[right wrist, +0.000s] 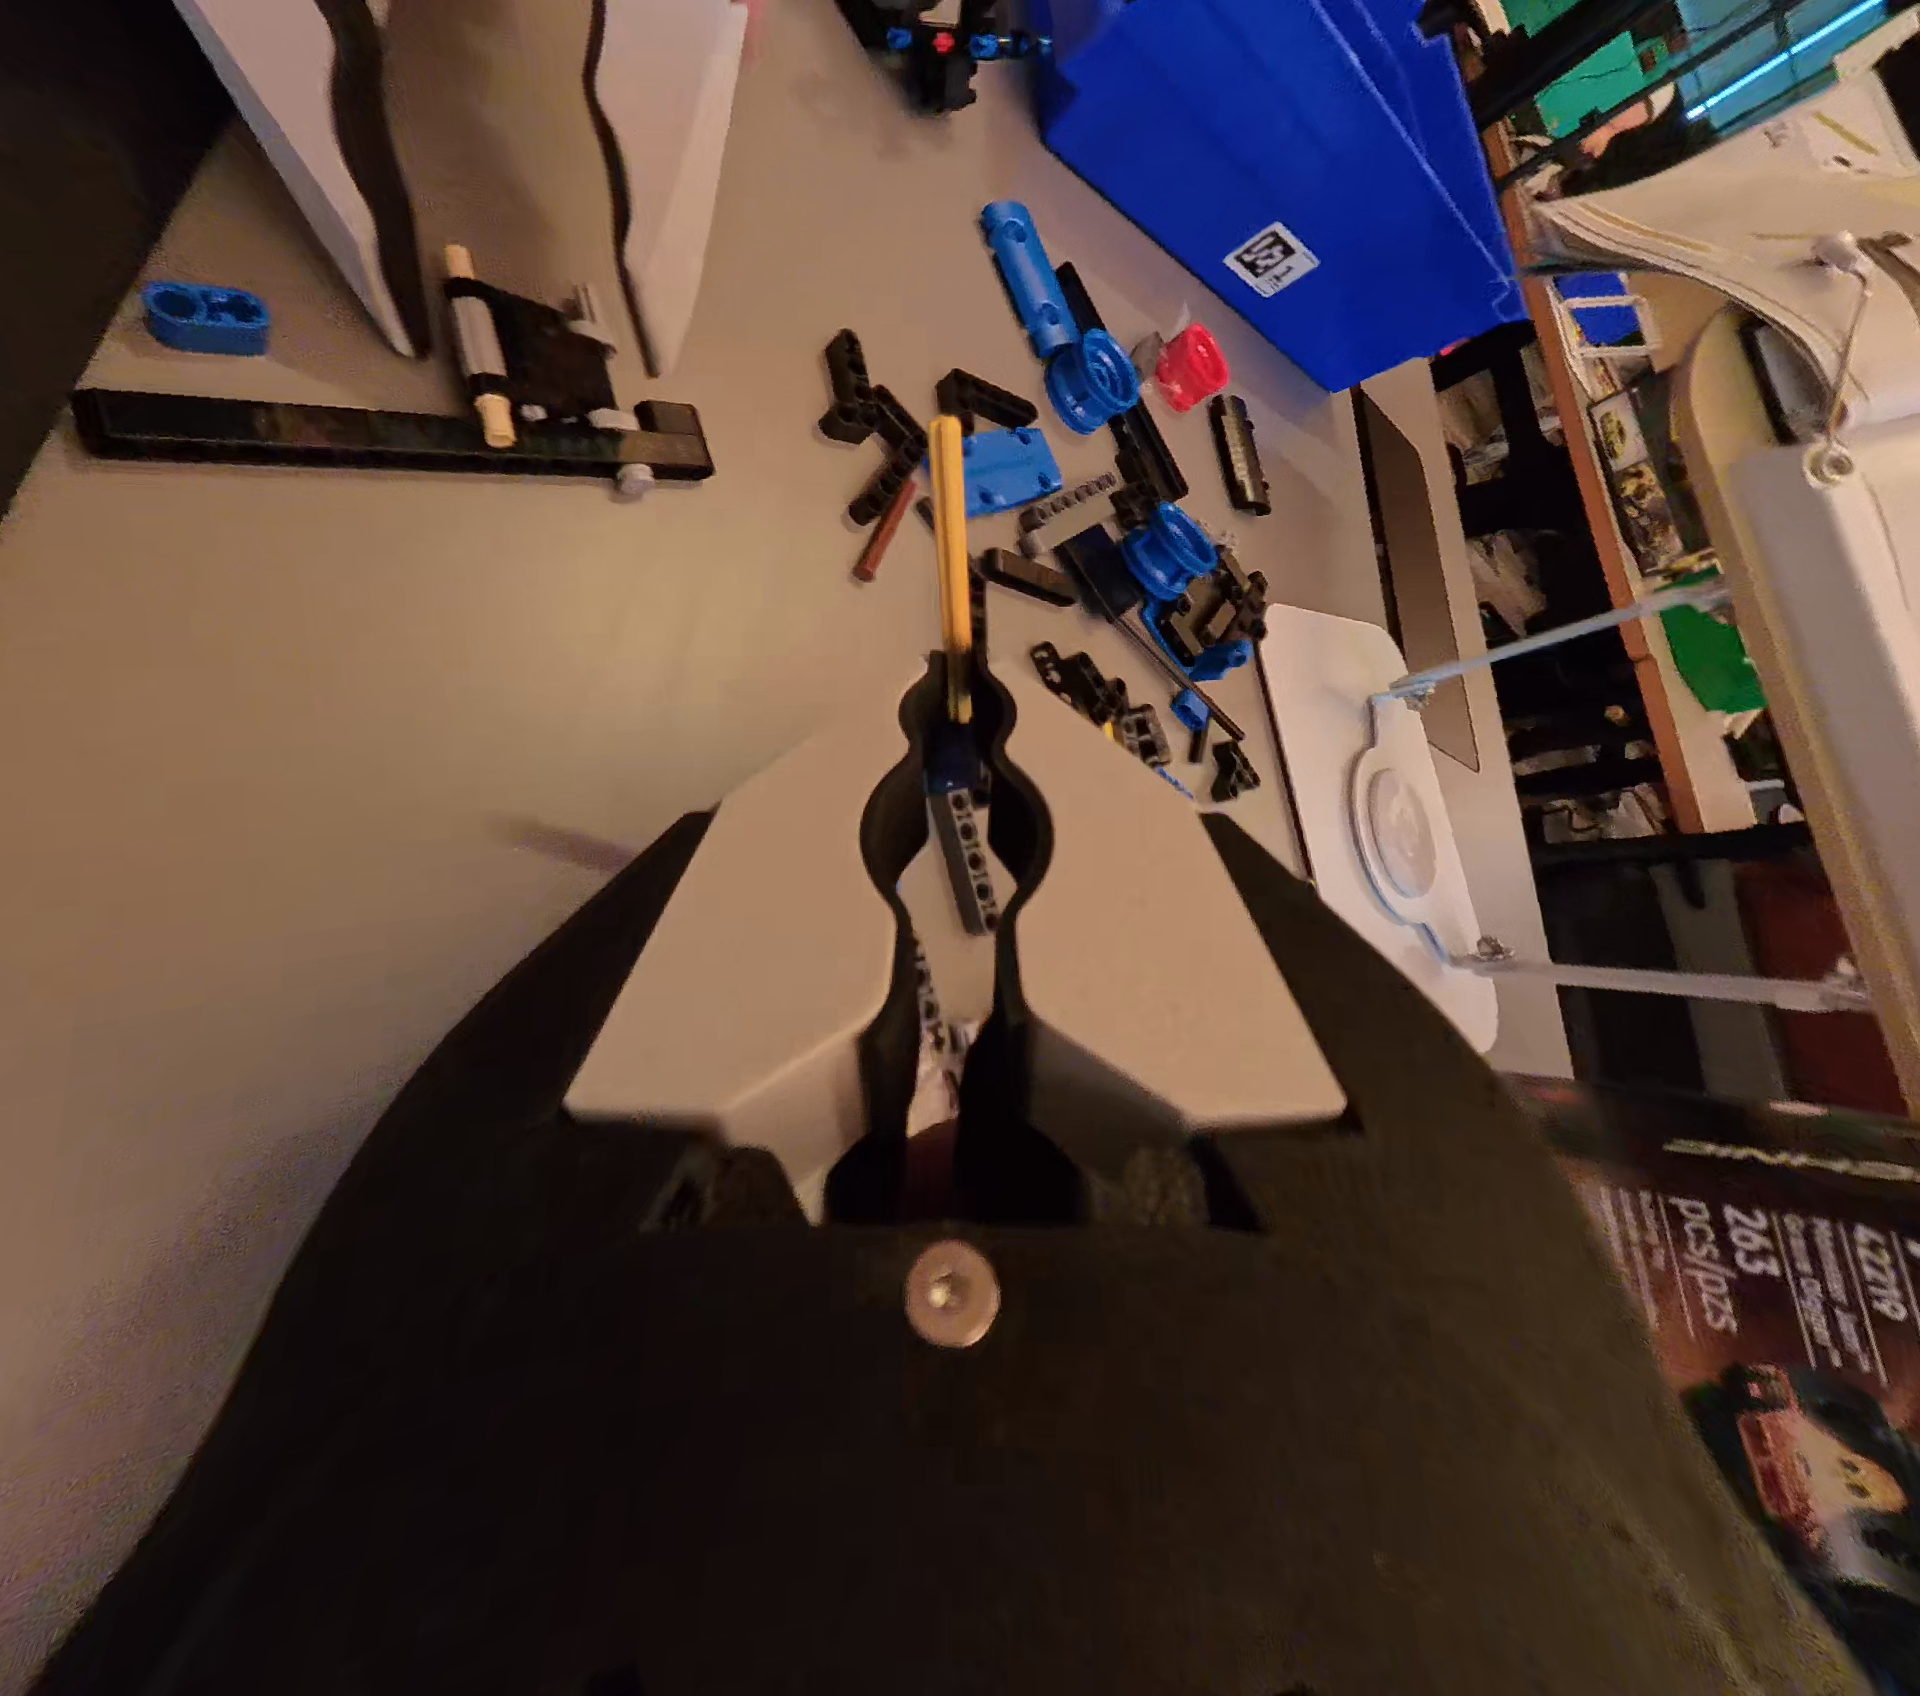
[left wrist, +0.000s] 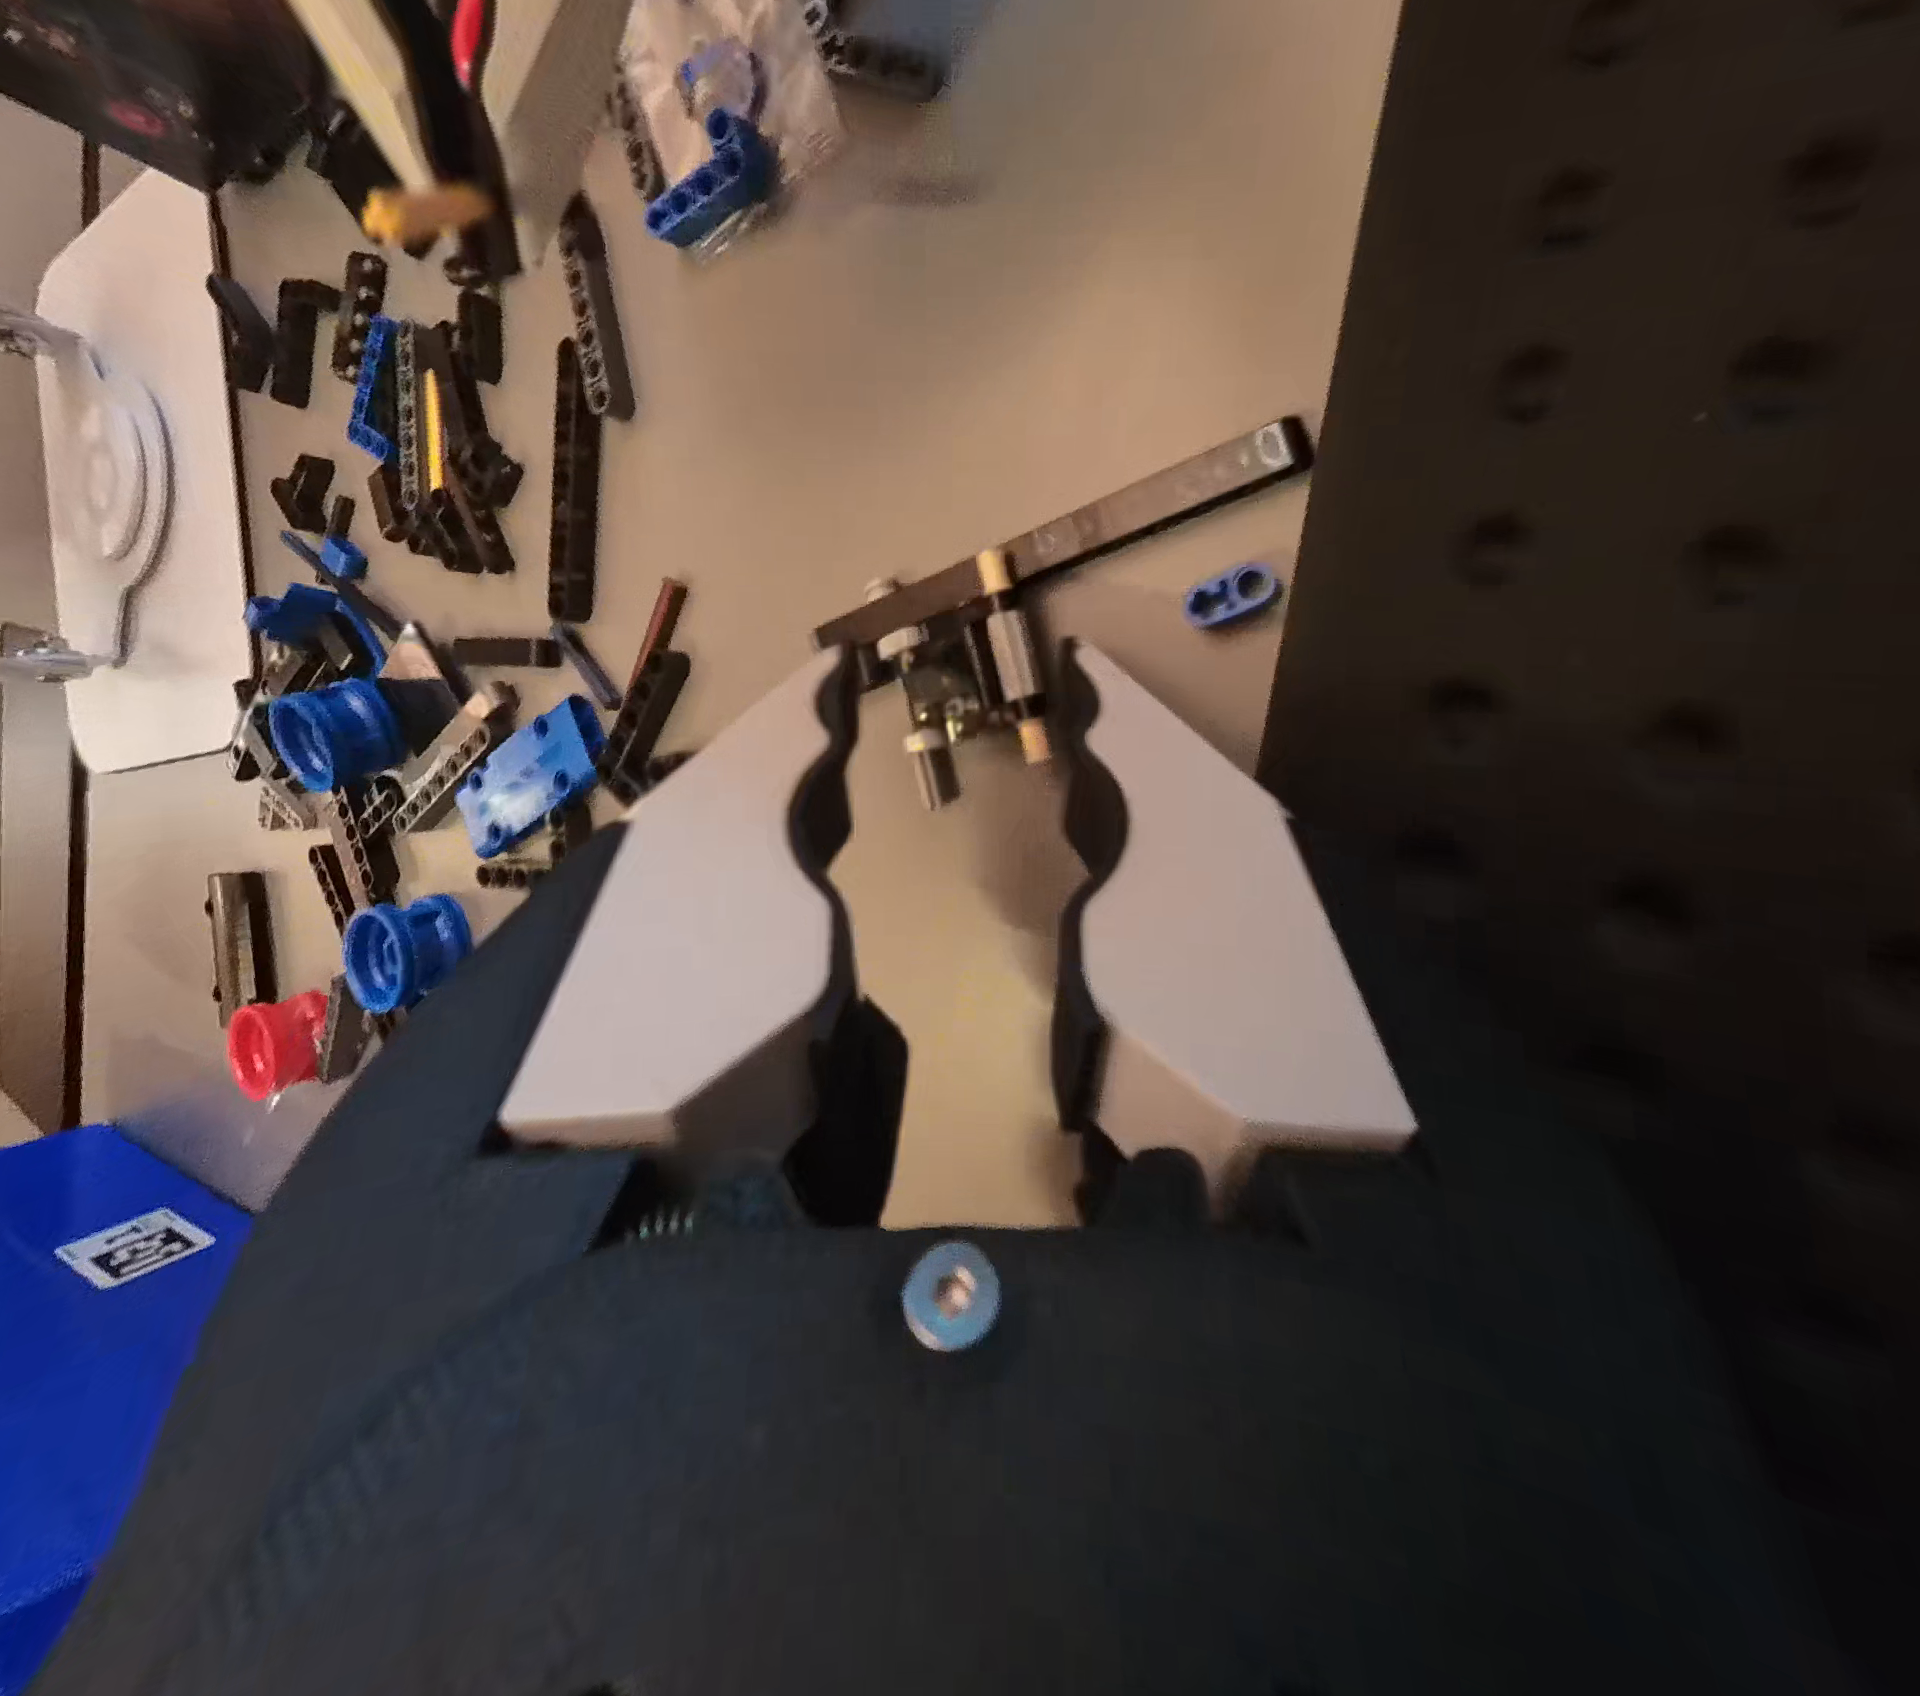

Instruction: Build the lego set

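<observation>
Right tool [right wrist: 954, 701] tips around yellow axle [right wrist: 950, 545]

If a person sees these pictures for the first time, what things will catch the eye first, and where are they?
First, the right gripper, shut on a thin yellow rod that sticks out past its tips. Next, the open left gripper hovers by a small black assembly on a long black beam on the table. Bright blue and red wheel hubs lie among scattered black pieces to the left in that view, and blue bins stand at the table's far side.
</observation>
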Demonstrator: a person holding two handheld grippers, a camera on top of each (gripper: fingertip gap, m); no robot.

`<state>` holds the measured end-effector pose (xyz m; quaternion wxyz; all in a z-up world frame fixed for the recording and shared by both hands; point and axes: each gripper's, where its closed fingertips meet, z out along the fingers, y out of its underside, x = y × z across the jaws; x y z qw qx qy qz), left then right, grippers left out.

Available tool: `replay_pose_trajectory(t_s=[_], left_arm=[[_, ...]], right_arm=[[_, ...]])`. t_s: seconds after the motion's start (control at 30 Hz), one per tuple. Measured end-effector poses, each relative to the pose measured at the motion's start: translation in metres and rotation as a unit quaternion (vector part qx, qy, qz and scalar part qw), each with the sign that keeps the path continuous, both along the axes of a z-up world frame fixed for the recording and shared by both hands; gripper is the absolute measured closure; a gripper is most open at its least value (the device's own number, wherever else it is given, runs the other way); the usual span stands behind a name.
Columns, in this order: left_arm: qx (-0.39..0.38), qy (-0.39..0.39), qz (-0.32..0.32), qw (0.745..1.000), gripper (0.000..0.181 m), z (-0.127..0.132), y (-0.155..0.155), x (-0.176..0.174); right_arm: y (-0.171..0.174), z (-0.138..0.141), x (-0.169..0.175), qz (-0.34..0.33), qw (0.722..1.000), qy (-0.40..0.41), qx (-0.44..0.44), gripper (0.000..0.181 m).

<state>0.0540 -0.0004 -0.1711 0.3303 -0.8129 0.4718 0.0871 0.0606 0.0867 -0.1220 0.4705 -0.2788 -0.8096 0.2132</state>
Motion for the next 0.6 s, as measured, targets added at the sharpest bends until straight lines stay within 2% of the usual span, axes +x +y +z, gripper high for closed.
replay_pose_trajectory(t_s=[0.07,0.23,0.33,0.6], left_arm=[[0.002,0.015,0.0,1.0,0.164,-0.004,0.003,0.002],[0.055,0.051,-0.005,0.997,0.17,-0.003,0.012,-0.005],[0.089,0.02,-0.003,0.996,0.176,0.009,0.014,-0.006],[0.149,-0.036,0.001,0.988,0.176,0.044,0.003,-0.013]], right_arm=[[-0.006,-0.005,-0.002,0.005,1.0,-0.006,0.019,0.179],[-0.003,-0.006,-0.005,-0.016,0.999,-0.005,0.044,0.179],[-0.005,-0.007,-0.007,-0.025,0.998,-0.006,0.063,0.179],[-0.007,-0.006,-0.015,-0.067,0.99,-0.017,0.126,0.179]])
